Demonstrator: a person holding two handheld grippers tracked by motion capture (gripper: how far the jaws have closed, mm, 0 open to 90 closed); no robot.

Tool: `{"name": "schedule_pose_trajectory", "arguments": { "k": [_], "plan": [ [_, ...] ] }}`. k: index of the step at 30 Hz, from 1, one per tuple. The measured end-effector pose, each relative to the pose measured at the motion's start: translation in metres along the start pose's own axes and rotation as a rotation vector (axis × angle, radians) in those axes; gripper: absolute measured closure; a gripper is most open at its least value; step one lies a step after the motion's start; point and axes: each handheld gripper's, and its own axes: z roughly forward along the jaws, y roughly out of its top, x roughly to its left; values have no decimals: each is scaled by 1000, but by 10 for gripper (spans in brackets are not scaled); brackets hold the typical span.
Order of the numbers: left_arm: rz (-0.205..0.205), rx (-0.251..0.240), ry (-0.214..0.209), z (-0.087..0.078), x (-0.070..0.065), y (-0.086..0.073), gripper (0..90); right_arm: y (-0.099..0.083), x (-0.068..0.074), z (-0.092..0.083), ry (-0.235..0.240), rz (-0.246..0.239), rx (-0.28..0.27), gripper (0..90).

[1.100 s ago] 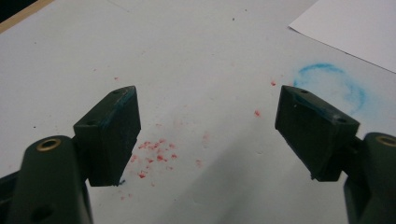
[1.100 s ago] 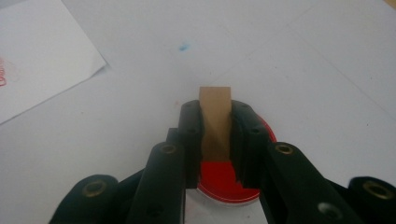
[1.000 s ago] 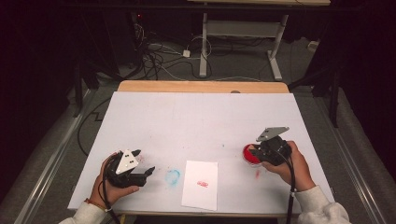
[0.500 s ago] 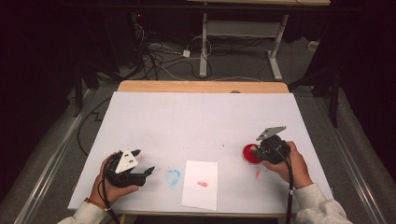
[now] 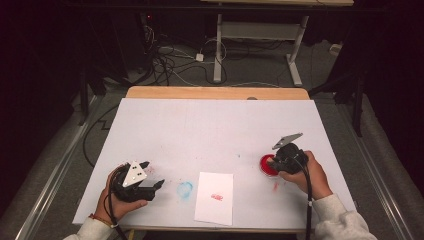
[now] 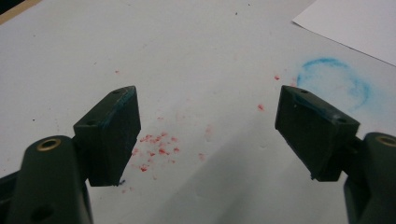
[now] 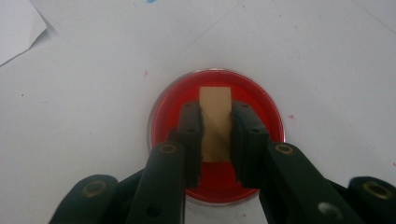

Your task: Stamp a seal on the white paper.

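Observation:
My right gripper (image 7: 215, 121) is shut on a small wooden stamp block (image 7: 215, 105), which stands over the round red ink pad (image 7: 266, 107). In the high view this gripper (image 5: 274, 162) sits at the right edge of the pad (image 5: 265, 168), near the table's front right. A white sheet of paper (image 5: 215, 197) with a small red stamp mark (image 5: 216, 196) lies at the front centre. My left gripper (image 5: 153, 174) rests at the front left. Its jaws stand wide apart with nothing between them (image 6: 208, 121), over red ink specks.
A blue ink ring (image 5: 185, 189) marks the white table cover (image 5: 210, 130) between the left gripper and the paper, and the same blue ring (image 6: 334, 81) lies beyond the left gripper's jaw. Cables and table legs stand on the floor behind the table.
The right gripper has edged slightly to the left over the ink pad. The left gripper has stayed where it was.

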Motion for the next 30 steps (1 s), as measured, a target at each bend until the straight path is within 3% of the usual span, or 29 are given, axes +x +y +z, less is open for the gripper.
{"name": "schedule_pose_trajectory", "arguments": {
  "k": [3,5,7,14,26,30],
  "plan": [
    [-4,-3,1,0,0,0,214,0,0,0,-5,-8,-4,742],
    [-4,-2,0,0,1,0,214,0,0,0,-20,-6,1,653],
    [-5,-4,1,-1,1,0,215,0,1,-3,-6,-16,-12,635],
    [-4,-3,1,0,1,0,215,5,7,-29,-47,-43,-153,513],
    [-5,-3,-2,1,2,0,214,4,16,-41,-117,-60,-360,334],
    [-9,-7,1,0,2,0,215,5,19,-41,-153,-59,-393,292]
  ]
}}
